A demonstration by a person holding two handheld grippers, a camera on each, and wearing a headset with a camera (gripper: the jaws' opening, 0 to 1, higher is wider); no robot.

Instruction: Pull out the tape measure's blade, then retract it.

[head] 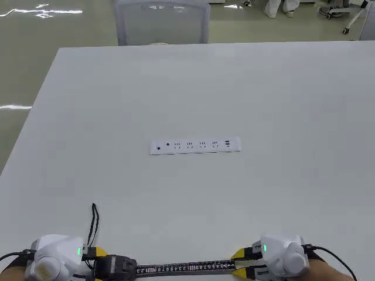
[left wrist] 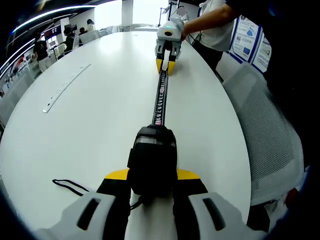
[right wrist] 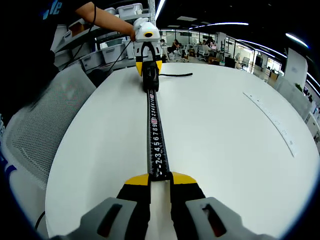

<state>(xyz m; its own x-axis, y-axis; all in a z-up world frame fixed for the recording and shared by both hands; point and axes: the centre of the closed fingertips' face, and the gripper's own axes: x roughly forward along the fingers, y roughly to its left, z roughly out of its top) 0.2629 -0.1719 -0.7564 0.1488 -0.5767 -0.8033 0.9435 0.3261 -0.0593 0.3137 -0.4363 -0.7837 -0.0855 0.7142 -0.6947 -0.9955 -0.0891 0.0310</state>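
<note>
A black tape measure case [left wrist: 152, 159] sits between the yellow-tipped jaws of my left gripper [left wrist: 152, 175], which is shut on it; the case [head: 115, 268] lies at the table's near edge on the left. Its black blade [head: 184, 268] with white numbers runs right along the near edge to my right gripper [head: 239, 264]. That right gripper [right wrist: 160, 178] is shut on the blade's end, and the blade [right wrist: 154, 131] stretches away to the case [right wrist: 150, 75]. A black wrist cord [head: 94, 221] trails from the case.
A white power strip [head: 195, 145] lies flat at the middle of the white table [head: 281, 105]. A grey chair back [head: 162, 22] stands beyond the far edge. A mesh chair [left wrist: 272, 135] stands beside the near edge.
</note>
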